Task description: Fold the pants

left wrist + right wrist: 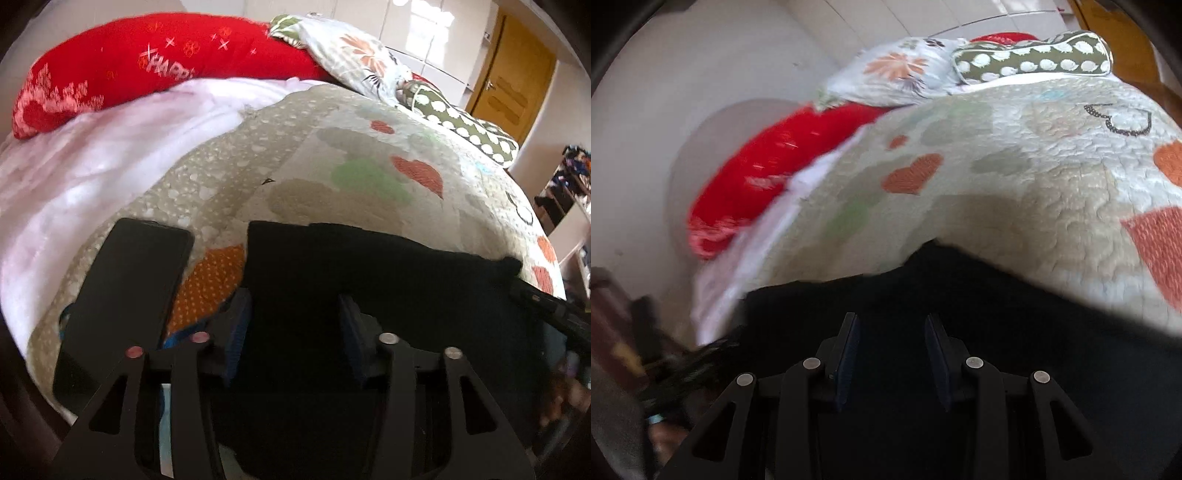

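the pale quilted bedspread with orange and green heart patches (369, 155) covers most of both views, and the black fabric pants (369, 266) lie on its near edge, just in front of both tools. they look like a flat dark slab with a straight far edge and a squared corner at the right in the left wrist view, so i judge at least one fold is already in and the work is at a late fold or a tidy-up. too dark to read seams or layers.

the left gripper (293, 328) hovers low over the pants, blue-padded jaws spread apart with only dark cloth seen between them; nothing is pinched. the right gripper (892, 354) is likewise parted above the pants (997, 332), holding nothing, in a blurred view.

next move, as i judge it: each tool needs to drop to a near edge, close on it, and carry it over to the far edge evenly.

a flat black rectangular phone-like slab (125, 295) lies just beside the pants on the left, apart from them.
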`<state>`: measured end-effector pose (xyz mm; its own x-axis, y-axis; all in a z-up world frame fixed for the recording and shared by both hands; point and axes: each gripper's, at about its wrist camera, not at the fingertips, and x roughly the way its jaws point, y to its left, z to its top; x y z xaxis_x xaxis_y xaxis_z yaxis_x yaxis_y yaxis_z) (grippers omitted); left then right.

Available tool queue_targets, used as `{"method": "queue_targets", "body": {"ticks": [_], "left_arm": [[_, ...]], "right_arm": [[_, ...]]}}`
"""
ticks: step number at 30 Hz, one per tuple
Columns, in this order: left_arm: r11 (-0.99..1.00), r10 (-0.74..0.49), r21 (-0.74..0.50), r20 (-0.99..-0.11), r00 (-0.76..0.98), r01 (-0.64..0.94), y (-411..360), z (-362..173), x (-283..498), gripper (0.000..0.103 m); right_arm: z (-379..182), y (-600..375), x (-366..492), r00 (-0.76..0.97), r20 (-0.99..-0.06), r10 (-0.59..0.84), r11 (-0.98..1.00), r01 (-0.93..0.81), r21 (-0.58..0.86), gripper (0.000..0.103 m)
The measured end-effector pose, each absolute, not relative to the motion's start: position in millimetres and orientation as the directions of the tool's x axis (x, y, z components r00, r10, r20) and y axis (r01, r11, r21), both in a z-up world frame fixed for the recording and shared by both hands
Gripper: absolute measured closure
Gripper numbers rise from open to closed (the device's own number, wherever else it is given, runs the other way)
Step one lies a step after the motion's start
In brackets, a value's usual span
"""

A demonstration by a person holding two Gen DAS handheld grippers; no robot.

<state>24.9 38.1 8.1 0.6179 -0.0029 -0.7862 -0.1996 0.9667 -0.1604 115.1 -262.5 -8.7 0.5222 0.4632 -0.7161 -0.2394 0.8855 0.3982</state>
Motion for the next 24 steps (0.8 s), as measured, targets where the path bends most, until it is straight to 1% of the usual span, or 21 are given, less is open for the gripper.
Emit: {"method": "queue_targets", "body": {"ticks": [1,3,5,7,9,12,16,24], "left_arm": [[0.964,-0.008,-0.169,-0.79,0.613,-0.205,41,5,28,0.044],[0.959,-0.022,-0.187,-0.798,0.602,-0.214,46,-2,33,0.042],[0.956,-0.027,-0.198,-0.794,0.607,-0.217,47,-3,32,0.042],[0.958,-0.018,-0.189,-0.791,0.612,-0.216,45,0,29,0.042],[0.956,-0.019,-0.194,-0.789,0.614,-0.22,43,4,23,0.042],[0.955,-0.01,-0.194,-0.777,0.629,-0.224,41,13,14,0.042],[0.955,0.007,-0.189,-0.756,0.654,-0.228,36,24,-1,0.042],[0.963,0.032,-0.158,-0.737,0.675,-0.219,23,32,-25,0.041]], "right_arm": [[-14,-267,124,0.533,-0.719,0.446,0.894,-0.217,0.393,0.068],[-19,-281,139,0.545,-0.691,0.474,0.87,-0.171,0.462,0.068],[-20,-288,147,0.55,-0.699,0.458,0.876,-0.141,0.462,0.068],[-14,-287,142,0.544,-0.704,0.457,0.879,-0.158,0.449,0.068],[-5,-287,133,0.543,-0.711,0.446,0.889,-0.174,0.424,0.068],[9,-294,110,0.546,-0.682,0.486,0.867,-0.201,0.456,0.068],[20,-297,74,0.559,-0.691,0.458,0.885,-0.215,0.412,0.066],[12,-306,24,0.551,-0.723,0.417,0.908,-0.212,0.362,0.065]]}}
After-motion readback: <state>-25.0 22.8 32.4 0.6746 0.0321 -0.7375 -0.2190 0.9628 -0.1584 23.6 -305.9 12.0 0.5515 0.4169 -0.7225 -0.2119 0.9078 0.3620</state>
